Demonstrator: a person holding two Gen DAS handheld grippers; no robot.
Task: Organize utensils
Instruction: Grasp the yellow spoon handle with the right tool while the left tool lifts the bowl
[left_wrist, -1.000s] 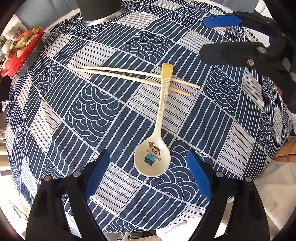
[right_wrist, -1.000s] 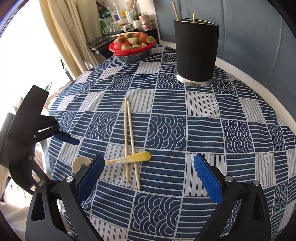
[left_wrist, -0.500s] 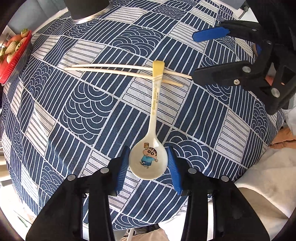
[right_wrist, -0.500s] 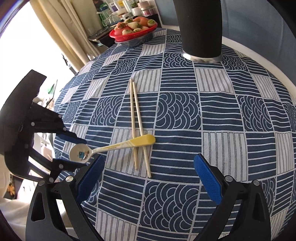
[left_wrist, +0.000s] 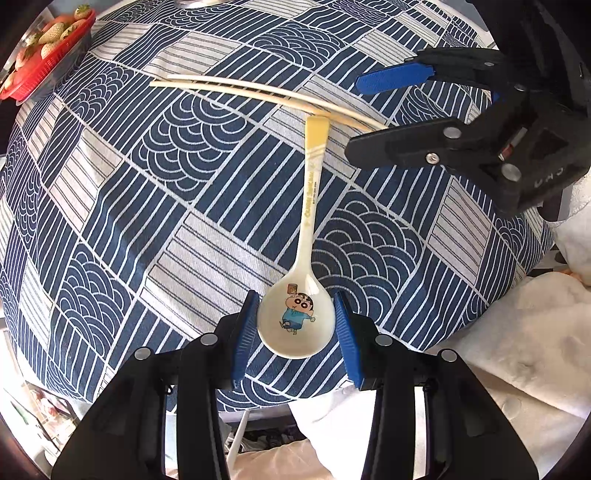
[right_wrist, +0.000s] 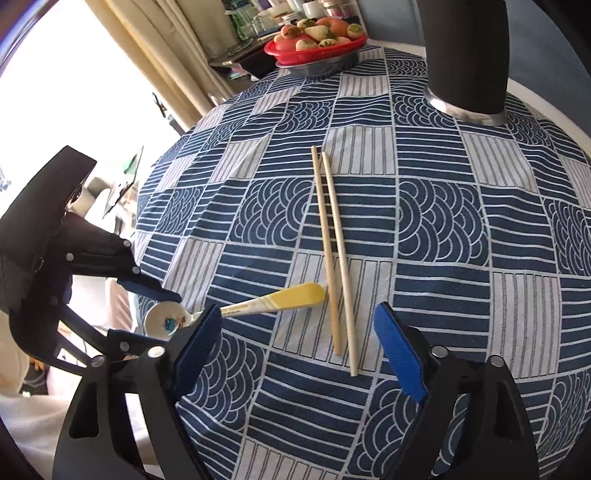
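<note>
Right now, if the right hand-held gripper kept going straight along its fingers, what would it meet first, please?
Most likely the near ends of the chopsticks, which lie between the open fingers of the right hand-held gripper, or the tablecloth beside them; depth is uncertain.

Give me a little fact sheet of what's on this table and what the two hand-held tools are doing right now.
surface: round table under a blue and white patterned cloth
spoon: cartoon bowl clamped between the left tool pads
spoon handle: yellow tip beside the chopsticks
chopsticks: a pair lying side by side on the cloth
right tool: jaws apart, just been closing, nothing gripped, chopstick ends between them
black holder: upright at the far side
red fruit basket: far edge, holding strawberries
</note>
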